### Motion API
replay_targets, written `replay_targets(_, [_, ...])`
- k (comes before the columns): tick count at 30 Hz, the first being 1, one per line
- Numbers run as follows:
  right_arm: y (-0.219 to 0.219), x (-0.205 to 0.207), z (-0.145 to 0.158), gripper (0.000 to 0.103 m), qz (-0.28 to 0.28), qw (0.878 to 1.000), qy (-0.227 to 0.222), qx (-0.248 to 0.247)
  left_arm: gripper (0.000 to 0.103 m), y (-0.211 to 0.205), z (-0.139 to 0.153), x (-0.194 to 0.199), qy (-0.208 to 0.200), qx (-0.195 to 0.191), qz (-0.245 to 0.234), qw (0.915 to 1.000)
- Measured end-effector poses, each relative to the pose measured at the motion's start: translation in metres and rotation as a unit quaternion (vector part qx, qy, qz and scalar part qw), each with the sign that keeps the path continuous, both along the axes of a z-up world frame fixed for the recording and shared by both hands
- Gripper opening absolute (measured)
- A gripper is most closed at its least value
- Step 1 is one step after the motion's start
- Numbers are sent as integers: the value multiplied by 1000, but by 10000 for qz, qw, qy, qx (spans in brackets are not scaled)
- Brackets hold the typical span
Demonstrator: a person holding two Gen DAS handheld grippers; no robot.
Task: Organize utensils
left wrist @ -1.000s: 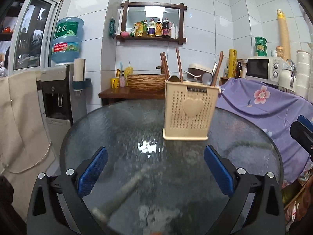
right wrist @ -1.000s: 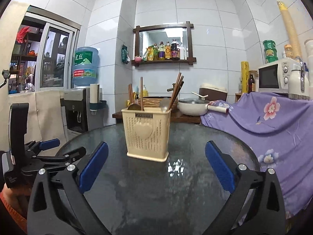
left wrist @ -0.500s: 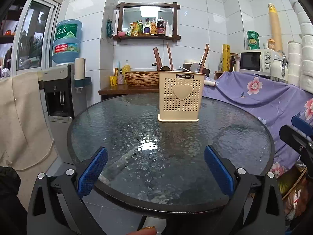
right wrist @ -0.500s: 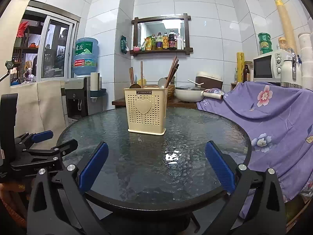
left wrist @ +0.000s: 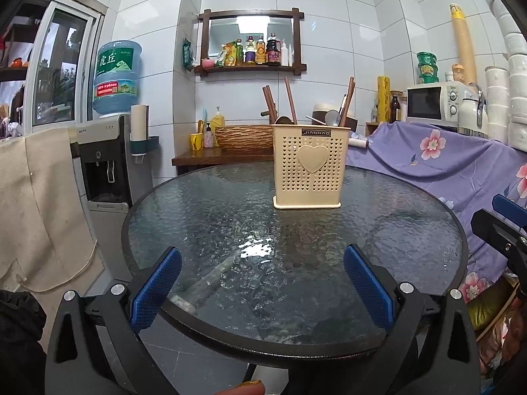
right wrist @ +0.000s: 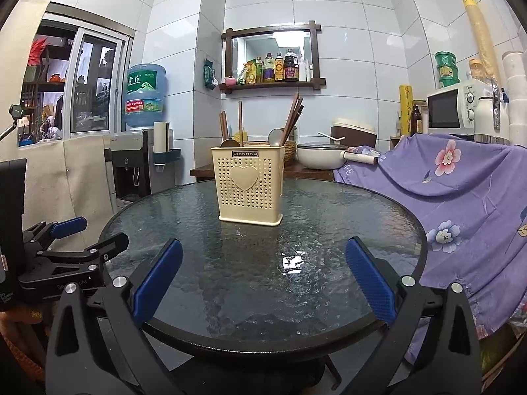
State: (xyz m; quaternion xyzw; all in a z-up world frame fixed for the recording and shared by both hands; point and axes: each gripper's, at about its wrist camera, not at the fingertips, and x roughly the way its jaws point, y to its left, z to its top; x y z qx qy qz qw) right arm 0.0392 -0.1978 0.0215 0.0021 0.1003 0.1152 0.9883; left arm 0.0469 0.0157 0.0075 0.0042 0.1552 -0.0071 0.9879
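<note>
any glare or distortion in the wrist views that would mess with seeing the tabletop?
Left wrist: a bright ceiling-light reflection sits on the glass table, whose rippled texture smears what shows beneath; wall tiles bow at the edges, corners dark. Right wrist: similar glare patch, same fisheye bowing; the utensil holder stays sharp.

round glass table point(left wrist: 204, 204) | cream utensil holder point(left wrist: 311, 171) upright, far side | possibly nothing else

Left hand-held gripper point(left wrist: 262, 288): wide apart, empty, at near rim
Utensil holder point(left wrist: 309, 166): upright on glass surface point(left wrist: 204, 217), chopsticks point(left wrist: 290, 100) inside
</note>
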Motion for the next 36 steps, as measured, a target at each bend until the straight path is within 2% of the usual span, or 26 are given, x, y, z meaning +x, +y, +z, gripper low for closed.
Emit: replay_targets(36, [-2, -1, -3, 97, -4, 9999, 89, 49, 97, -6, 6, -2, -56, -25, 29, 10000])
